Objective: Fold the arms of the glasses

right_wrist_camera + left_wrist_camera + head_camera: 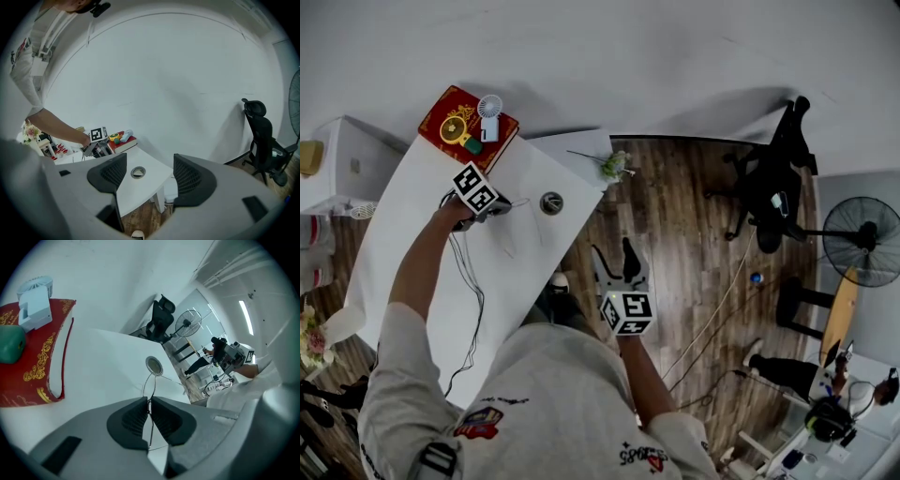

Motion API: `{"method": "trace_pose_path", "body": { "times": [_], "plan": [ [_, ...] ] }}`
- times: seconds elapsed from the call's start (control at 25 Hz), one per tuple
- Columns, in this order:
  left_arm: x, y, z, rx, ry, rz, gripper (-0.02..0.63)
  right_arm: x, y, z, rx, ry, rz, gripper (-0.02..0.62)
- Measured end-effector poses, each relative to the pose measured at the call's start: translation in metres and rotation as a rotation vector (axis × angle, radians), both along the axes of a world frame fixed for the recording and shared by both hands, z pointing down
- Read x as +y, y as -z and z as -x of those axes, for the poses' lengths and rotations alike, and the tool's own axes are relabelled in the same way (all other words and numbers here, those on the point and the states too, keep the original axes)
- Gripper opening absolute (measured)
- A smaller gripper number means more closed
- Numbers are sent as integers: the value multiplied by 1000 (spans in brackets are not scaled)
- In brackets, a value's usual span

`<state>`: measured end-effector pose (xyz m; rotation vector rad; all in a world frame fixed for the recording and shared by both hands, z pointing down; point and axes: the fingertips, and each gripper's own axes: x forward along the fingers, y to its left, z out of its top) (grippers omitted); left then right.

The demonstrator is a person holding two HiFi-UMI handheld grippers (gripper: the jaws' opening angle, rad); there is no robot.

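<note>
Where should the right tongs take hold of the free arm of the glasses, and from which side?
Probably the thin arm near its middle, coming in from the table edge. The left tongs pinch the glasses by the wire rim. That arm reaches out toward the edge, where the open right tongs wait.

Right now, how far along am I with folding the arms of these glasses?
Done: nothing that shows yet. No arm of the glasses looks folded, though the thin wire frame is hard to read. In hand: the left gripper is shut on the glasses over the white table. The right gripper is open and empty, held off the table's edge. Left: fold both arms.
</note>
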<state>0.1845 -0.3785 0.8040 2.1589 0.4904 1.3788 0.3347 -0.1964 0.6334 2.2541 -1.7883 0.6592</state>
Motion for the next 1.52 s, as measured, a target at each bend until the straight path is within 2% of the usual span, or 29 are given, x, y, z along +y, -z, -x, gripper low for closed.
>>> {"method": "trace_pose_path", "body": {
  "times": [0.24, 0.48, 0.6, 0.72, 0.84, 1.0, 1.24, 1.4, 1.52],
  "plan": [
    [-1, 15, 14, 22, 48, -67, 21, -8, 7, 16, 8, 44, -15, 295],
    [8, 44, 36, 54, 147, -82, 21, -22, 17, 50, -17, 158, -32, 283],
    [9, 60, 45, 79, 179, -80, 21, -36, 15, 64, -93, 242, -22, 274],
    [10, 79, 55, 98, 208, -86, 21, -49, 11, 80, -232, 356, 1, 247],
    [13, 99, 65, 109, 241, -98, 21, -60, 10, 86, -336, 422, -4, 245],
    [20, 120, 80, 121, 291, -107, 21, -71, 12, 97, -357, 510, -6, 238],
    [37, 156, 100, 168, 358, -94, 21, -79, 12, 140, -427, 695, 25, 219],
    [45, 170, 111, 181, 351, -101, 21, -83, 14, 172, -523, 779, 17, 182],
    [53, 175, 118, 183, 329, -99, 21, -79, 13, 190, -590, 831, 34, 127]
  ]
}}
